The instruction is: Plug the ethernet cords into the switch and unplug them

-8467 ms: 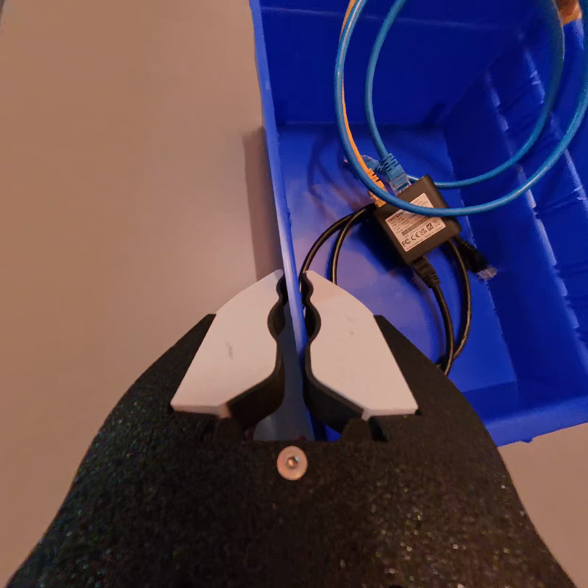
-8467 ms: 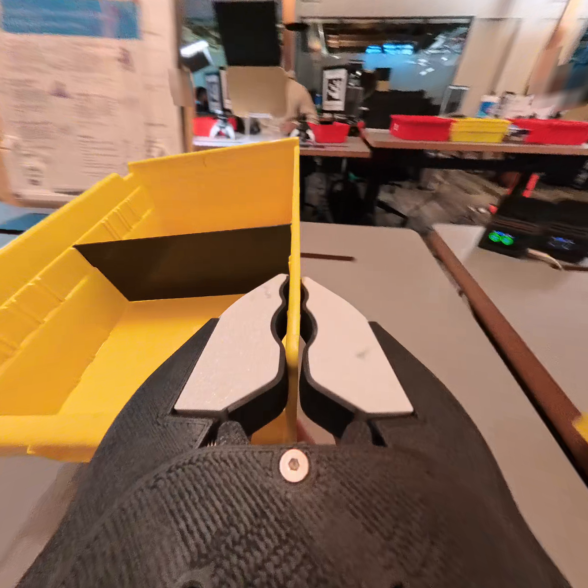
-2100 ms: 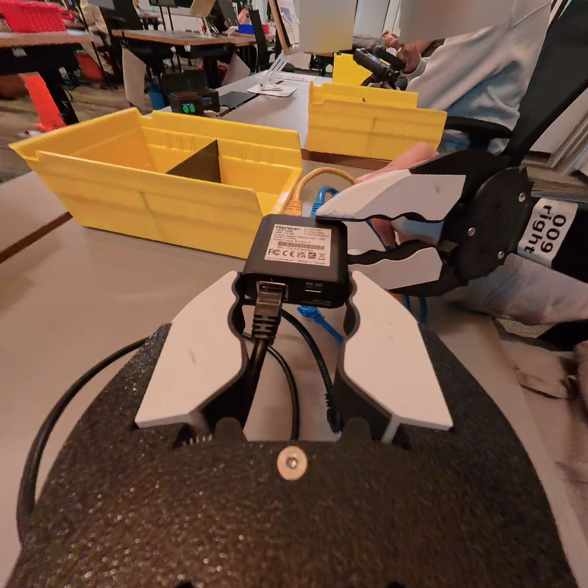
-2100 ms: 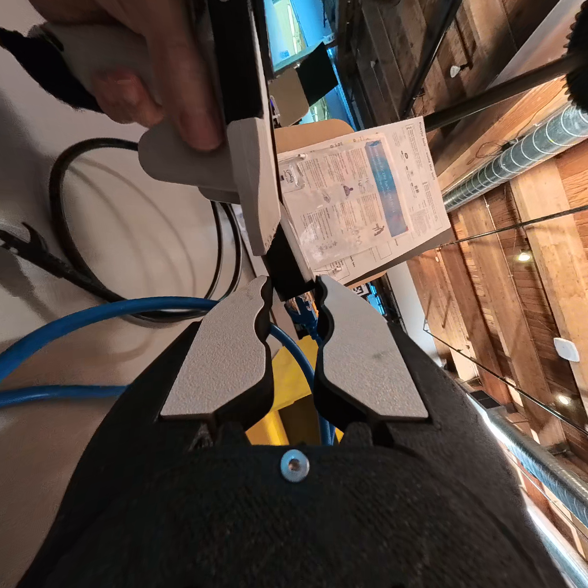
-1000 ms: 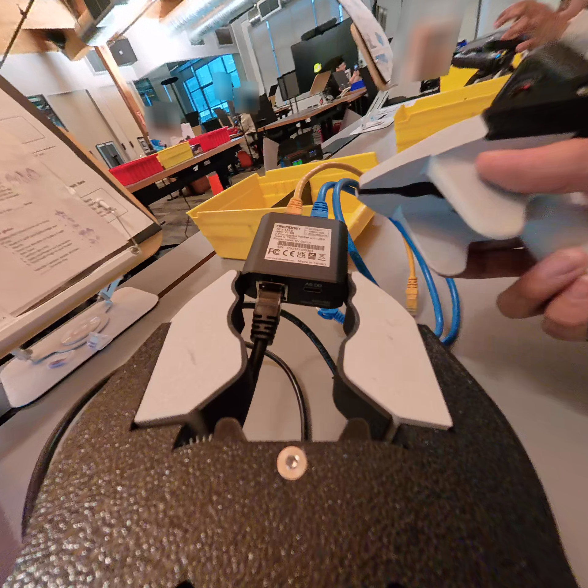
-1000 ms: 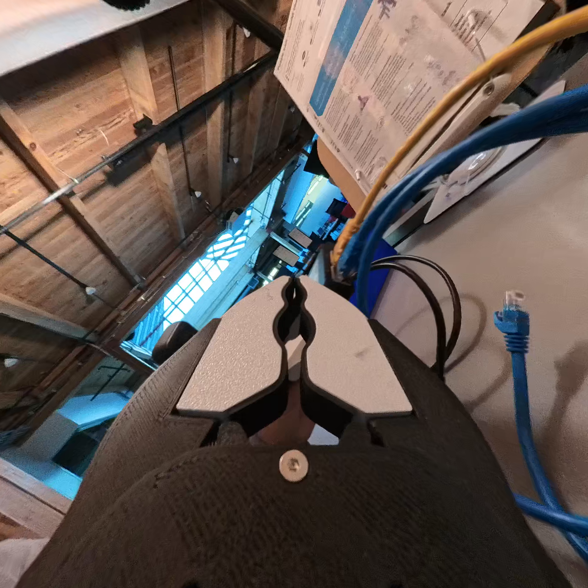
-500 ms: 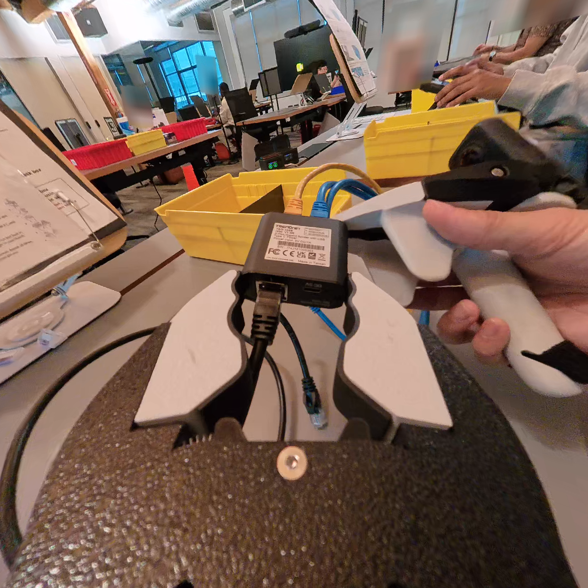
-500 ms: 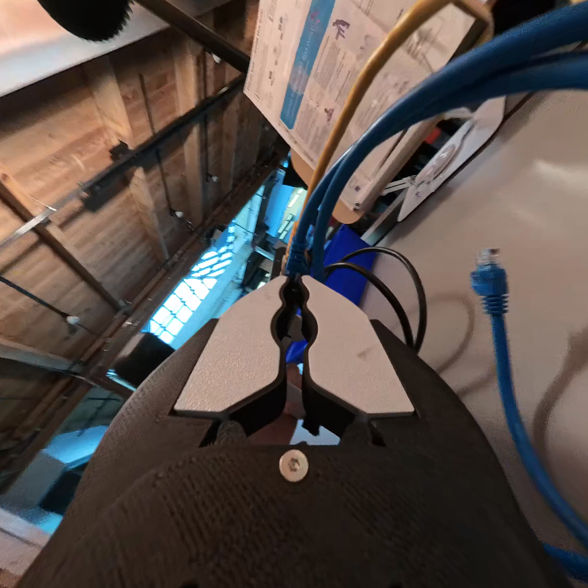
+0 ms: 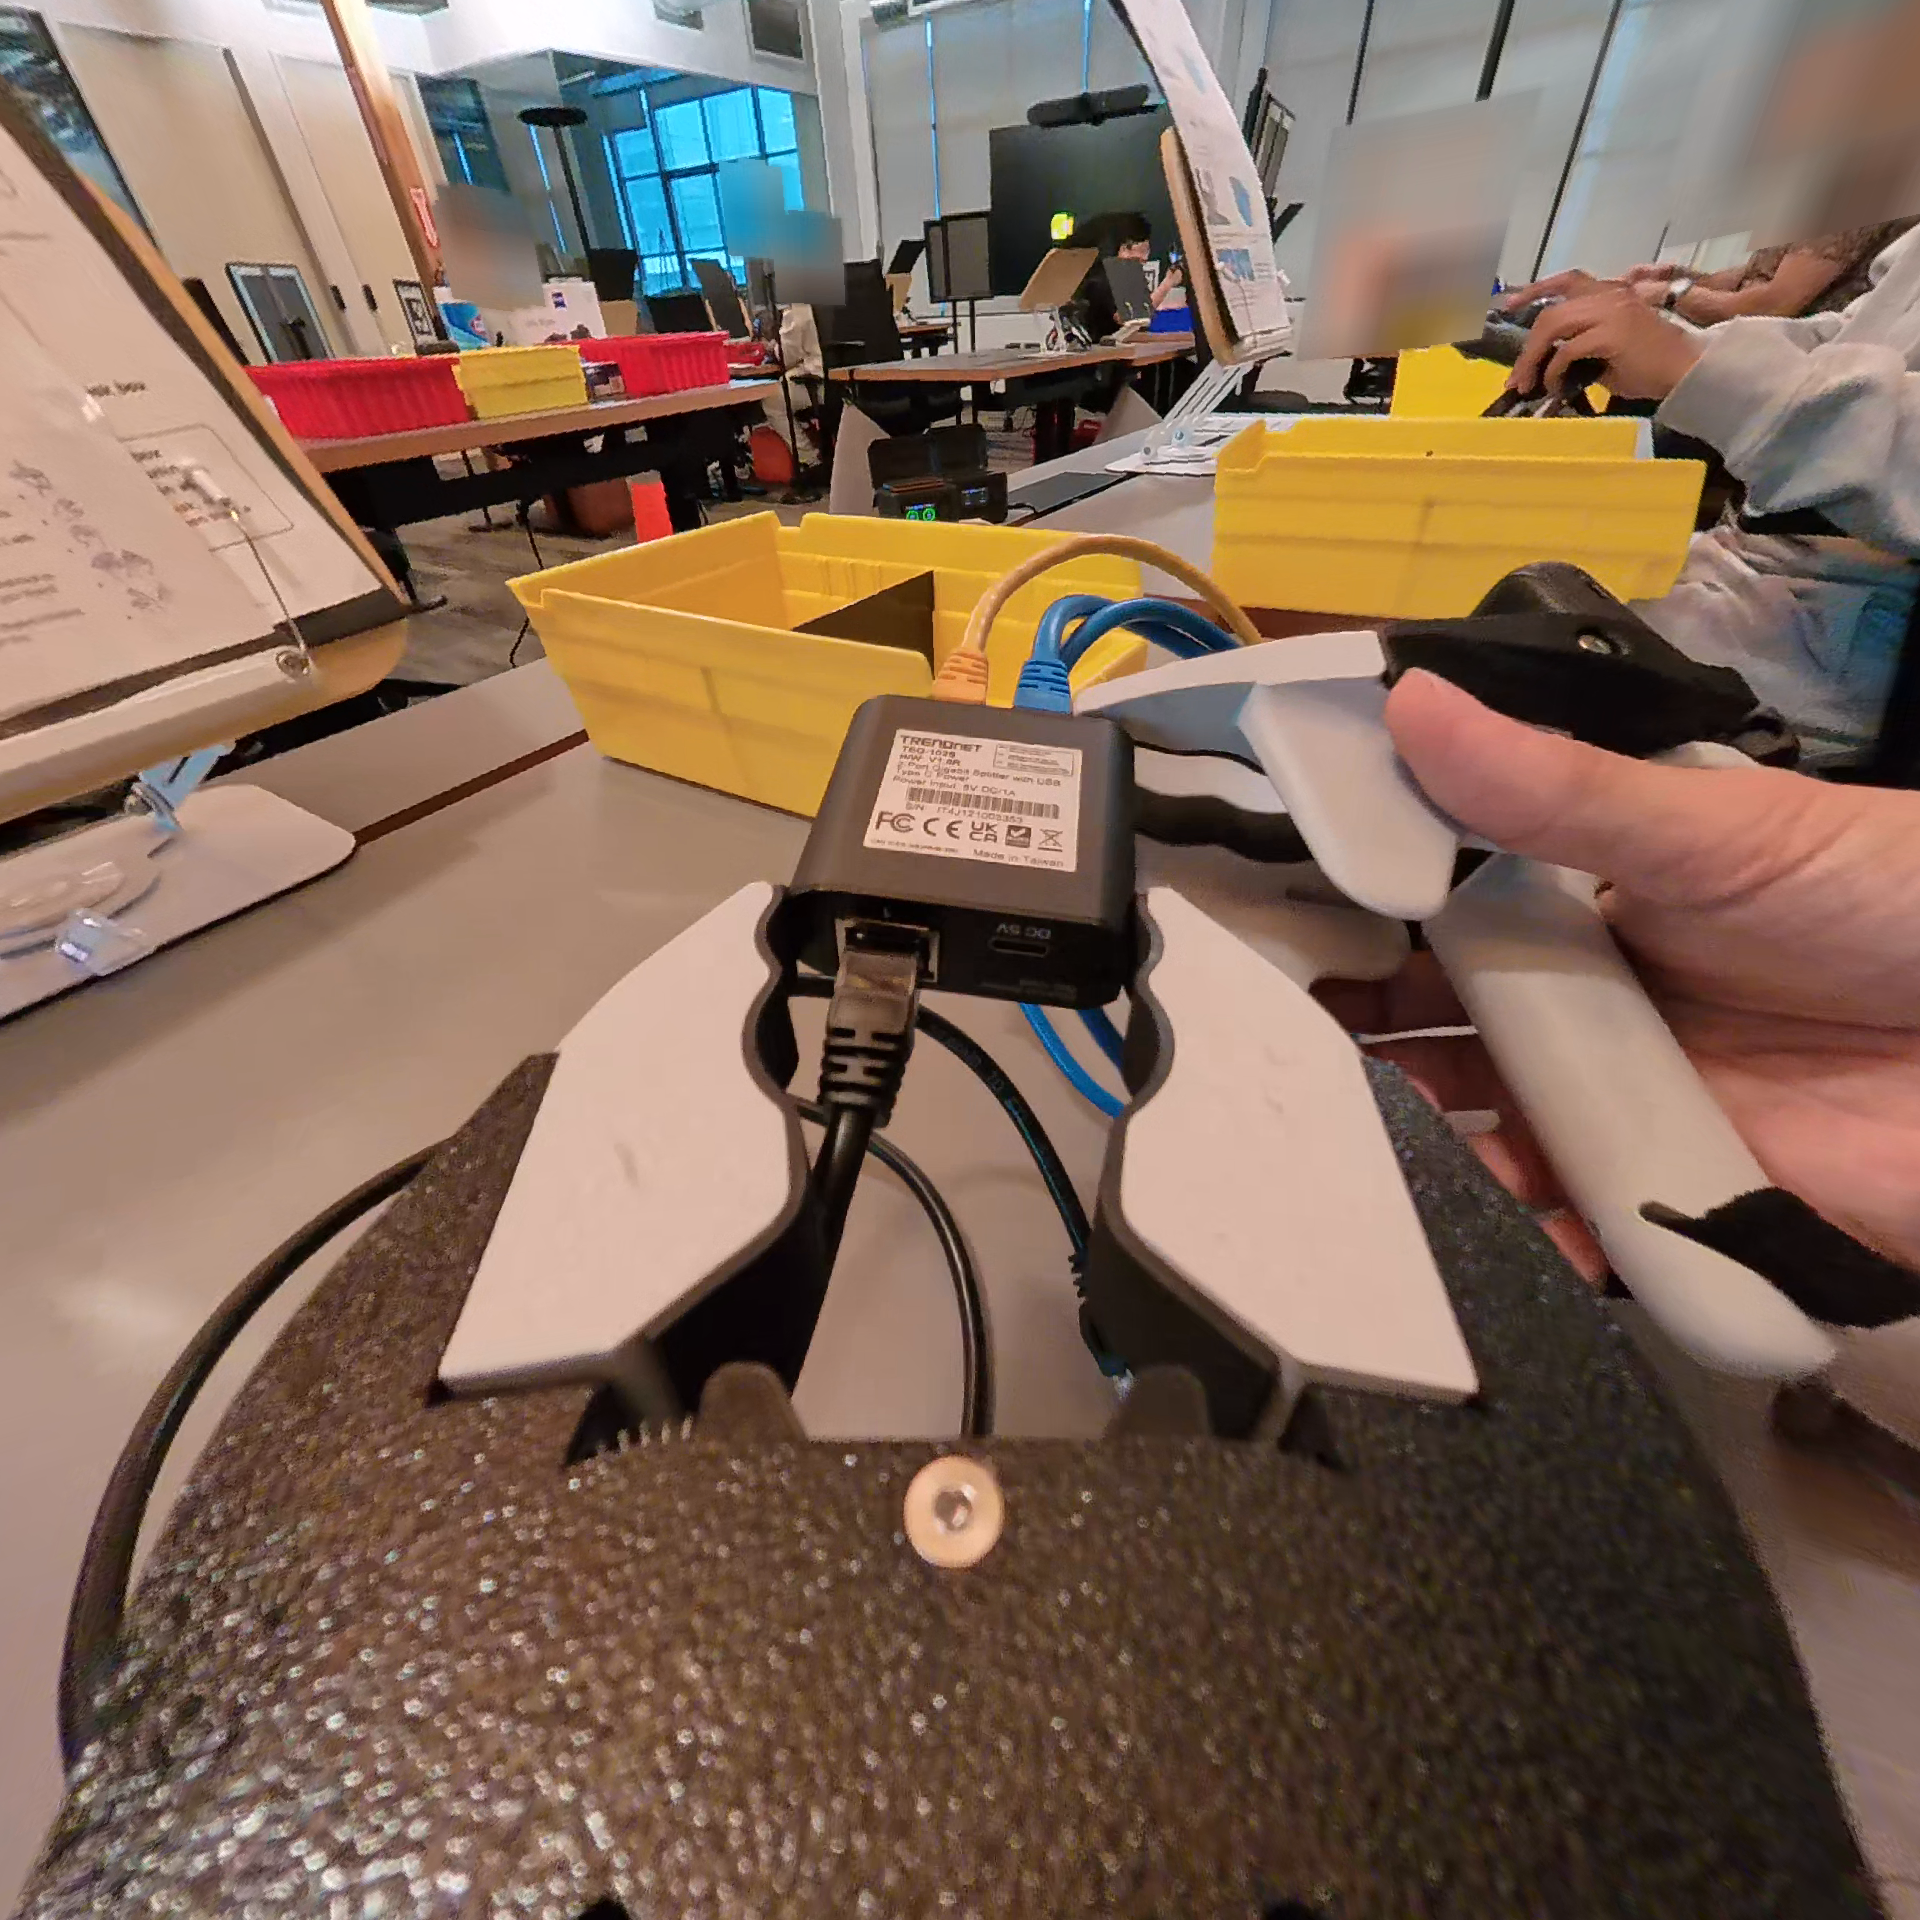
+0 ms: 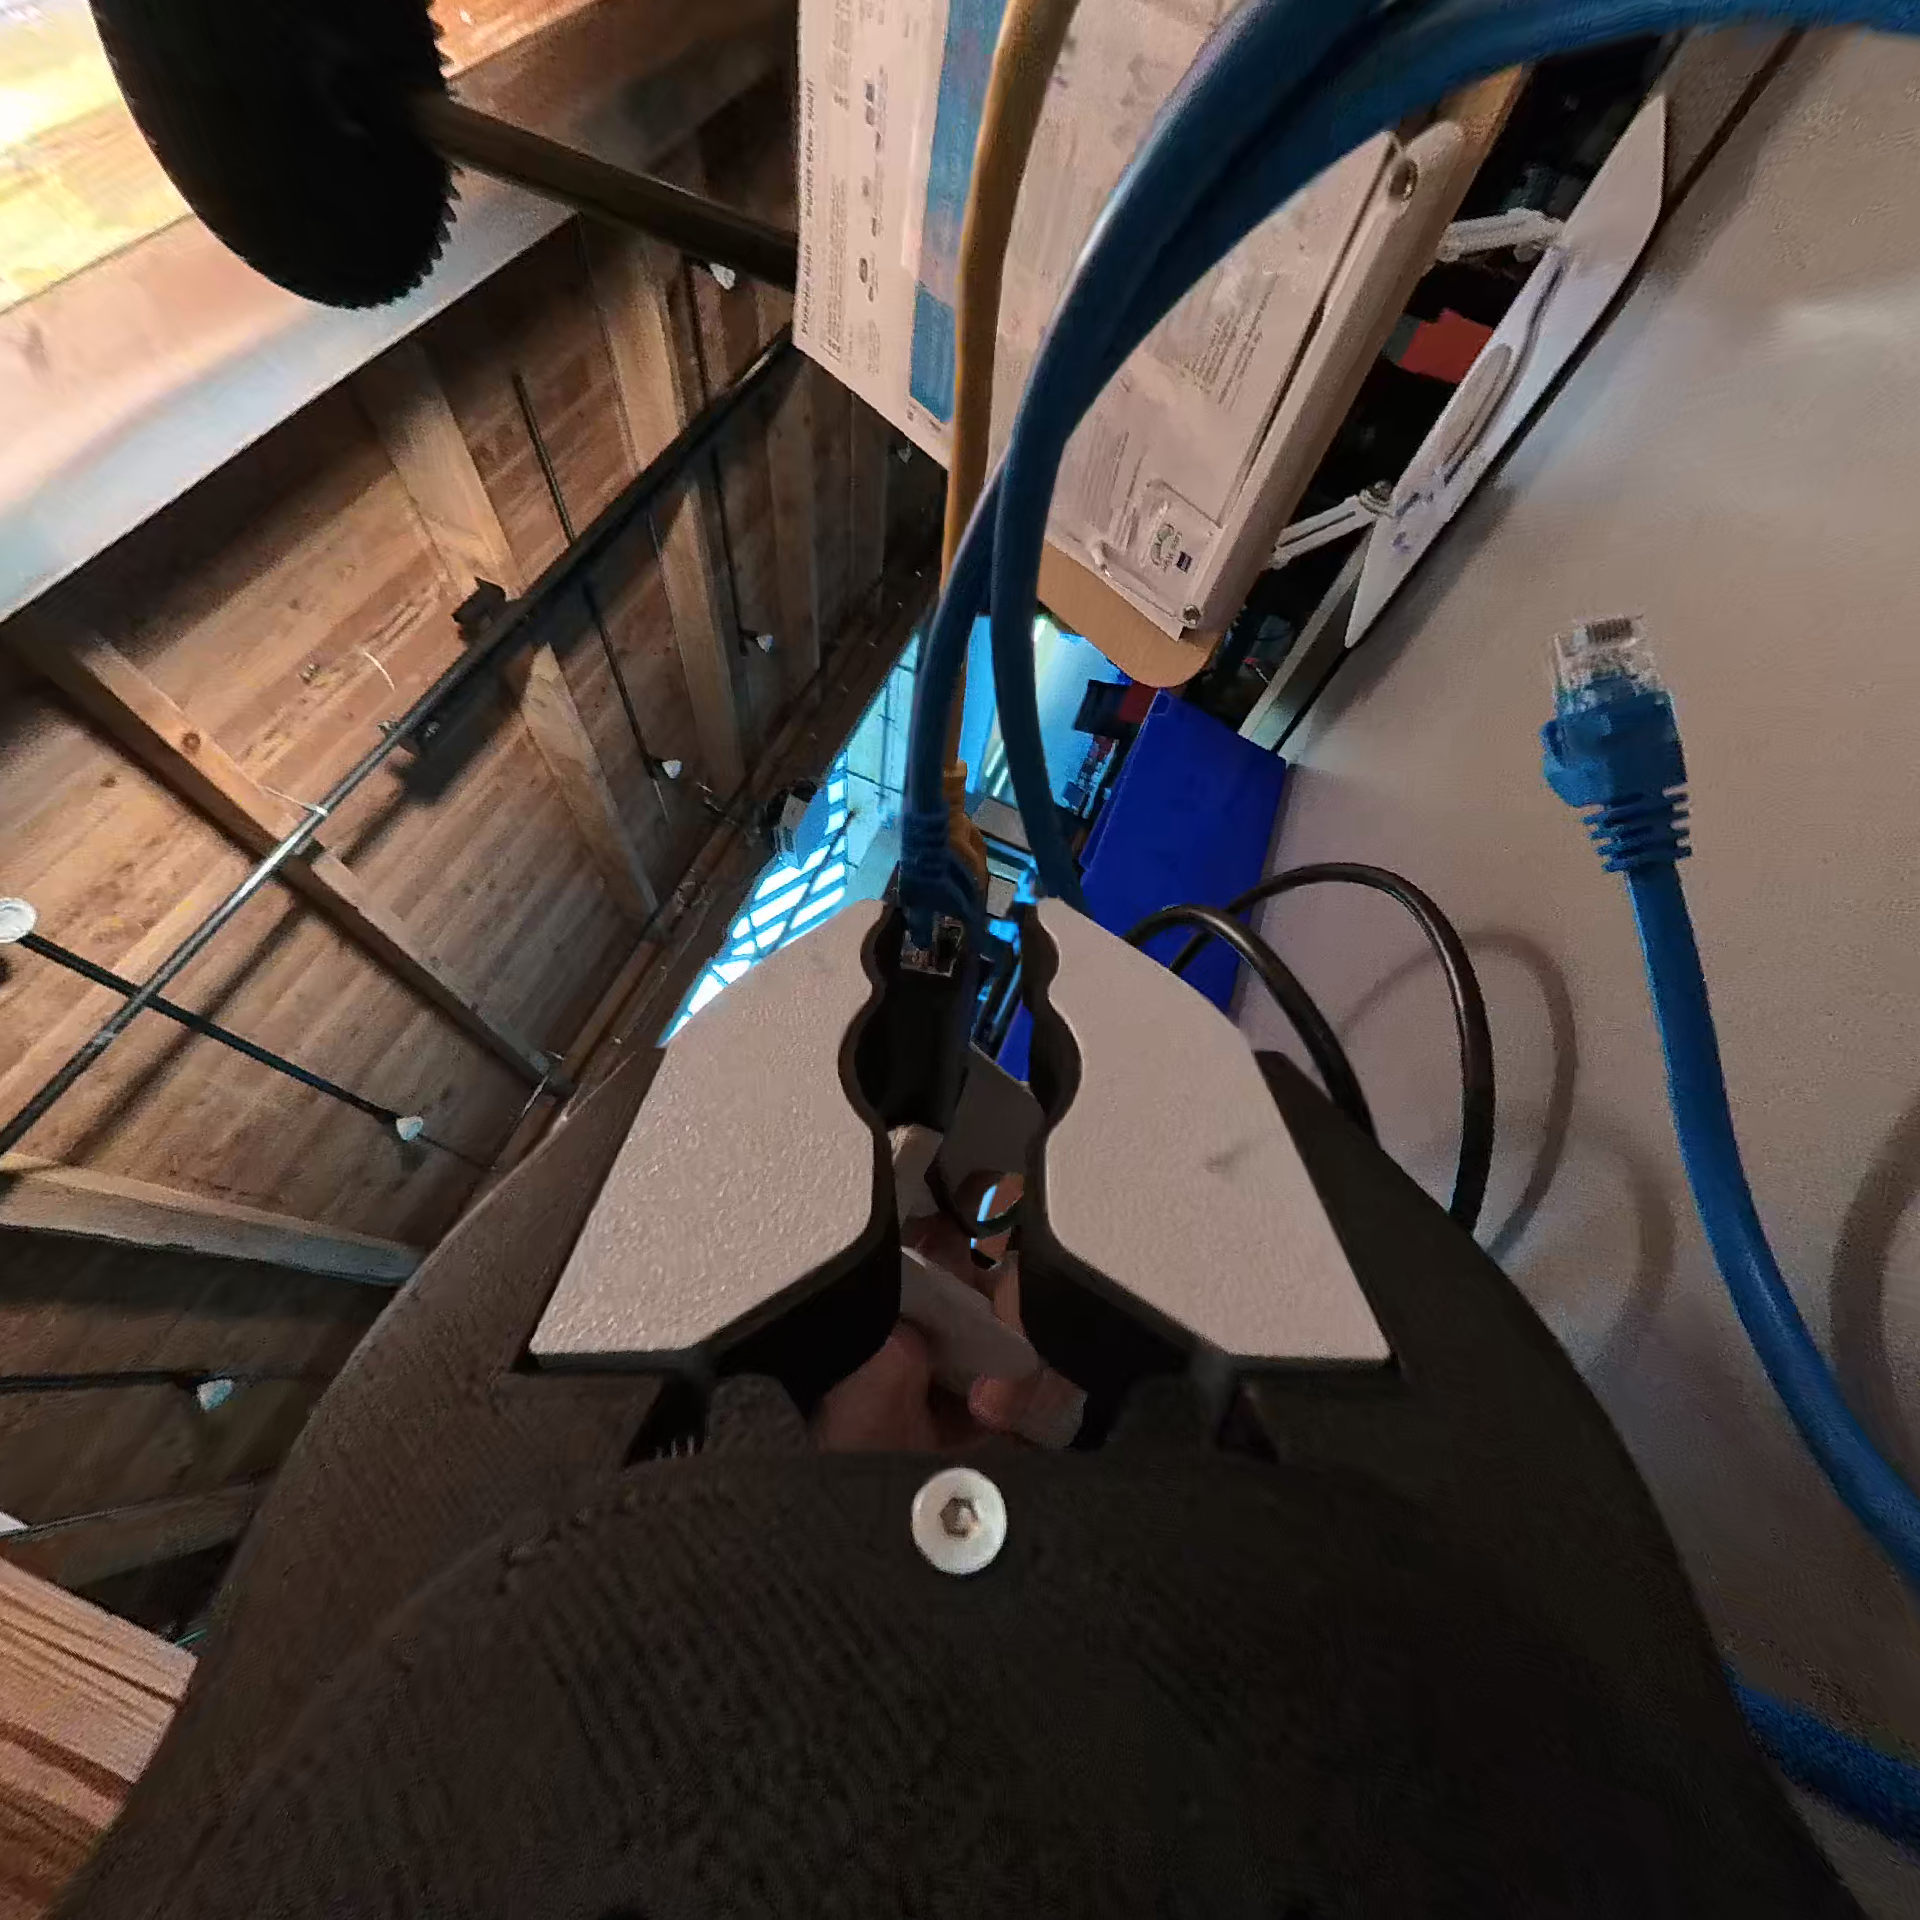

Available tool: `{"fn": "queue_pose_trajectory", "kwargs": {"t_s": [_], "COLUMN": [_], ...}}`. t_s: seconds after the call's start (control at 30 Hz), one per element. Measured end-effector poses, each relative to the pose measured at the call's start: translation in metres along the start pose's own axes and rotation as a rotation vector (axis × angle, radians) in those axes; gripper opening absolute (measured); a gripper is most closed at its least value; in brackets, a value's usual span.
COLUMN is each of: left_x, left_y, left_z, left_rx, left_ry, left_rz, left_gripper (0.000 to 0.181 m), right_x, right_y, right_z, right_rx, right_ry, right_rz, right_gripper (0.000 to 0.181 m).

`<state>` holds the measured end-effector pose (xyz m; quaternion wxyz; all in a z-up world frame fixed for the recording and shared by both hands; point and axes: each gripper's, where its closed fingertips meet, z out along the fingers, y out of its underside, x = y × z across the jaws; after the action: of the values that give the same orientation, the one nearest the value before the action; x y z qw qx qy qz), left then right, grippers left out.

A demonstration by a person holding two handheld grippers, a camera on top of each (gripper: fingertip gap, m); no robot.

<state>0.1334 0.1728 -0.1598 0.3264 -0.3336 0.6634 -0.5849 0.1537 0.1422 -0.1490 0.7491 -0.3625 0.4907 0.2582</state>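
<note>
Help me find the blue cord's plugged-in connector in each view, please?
Left wrist view: blue connector, upper centre, at the switch's far end, beside the orange connector.
Right wrist view: centre, just above the right tool's tips.
Shared landmark: the orange connector right next to it.

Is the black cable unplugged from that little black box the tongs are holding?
No, the black cable's plug sits in the near-side port of the black switch, which the left tongs grip.
</note>
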Motion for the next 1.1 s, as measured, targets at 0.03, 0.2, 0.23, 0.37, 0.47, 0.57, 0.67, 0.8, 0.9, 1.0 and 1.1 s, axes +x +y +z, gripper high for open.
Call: {"fn": "queue_pose_trajectory", "kwargs": {"t_s": [0.03, 0.2, 0.23, 0.37, 0.47, 0.57, 0.67, 0.8, 0.9, 1.0, 1.1], "left_x": [-0.001, -0.006, -0.006, -0.007, -0.008, -0.010, -0.011, -0.015, -0.013, -0.011, -0.006], "left_y": [0.002, 0.006, 0.007, 0.012, 0.014, 0.015, 0.015, 0.017, 0.019, 0.023, 0.023], "left_z": [0.000, -0.001, -0.001, 0.001, 0.001, 0.001, 0.002, 0.000, -0.002, 0.001, 0.007], "left_rx": [-0.001, 0.003, 0.002, -0.024, -0.035, -0.047, -0.053, -0.062, -0.066, -0.087, -0.088], "left_ry": [0.000, 0.010, 0.010, -0.011, -0.025, -0.048, -0.078, -0.089, -0.090, -0.084, -0.076], "left_rz": [-0.016, -0.045, -0.046, -0.020, 0.009, 0.049, 0.078, 0.107, 0.101, 0.101, 0.106], "left_gripper": [0.060, 0.060, 0.060, 0.060, 0.060, 0.060, 0.060, 0.060, 0.060, 0.060, 0.060], "right_x": [0.002, 0.004, 0.004, 0.008, 0.011, 0.013, 0.014, 0.016, 0.017, 0.022, 0.021], "right_y": [0.003, 0.012, 0.011, 0.004, 0.005, 0.005, 0.005, 0.008, 0.013, 0.012, 0.007], "right_z": [0.002, 0.010, 0.011, 0.011, 0.011, 0.013, 0.015, 0.018, 0.018, 0.015, 0.010], "right_rx": [-0.013, -0.044, -0.034, -0.002, -0.014, -0.025, -0.027, -0.074, -0.082, -0.073, -0.061], "right_ry": [0.012, 0.009, 0.001, -0.027, -0.041, -0.037, -0.055, -0.072, -0.082, -0.079, -0.067], "right_rz": [0.009, 0.024, 0.035, 0.082, 0.110, 0.080, 0.086, 0.107, 0.135, 0.146, 0.066], "right_gripper": [0.028, 0.037, 0.034, 0.015, 0.015, 0.014, 0.014, 0.014, 0.015, 0.015, 0.014]}}
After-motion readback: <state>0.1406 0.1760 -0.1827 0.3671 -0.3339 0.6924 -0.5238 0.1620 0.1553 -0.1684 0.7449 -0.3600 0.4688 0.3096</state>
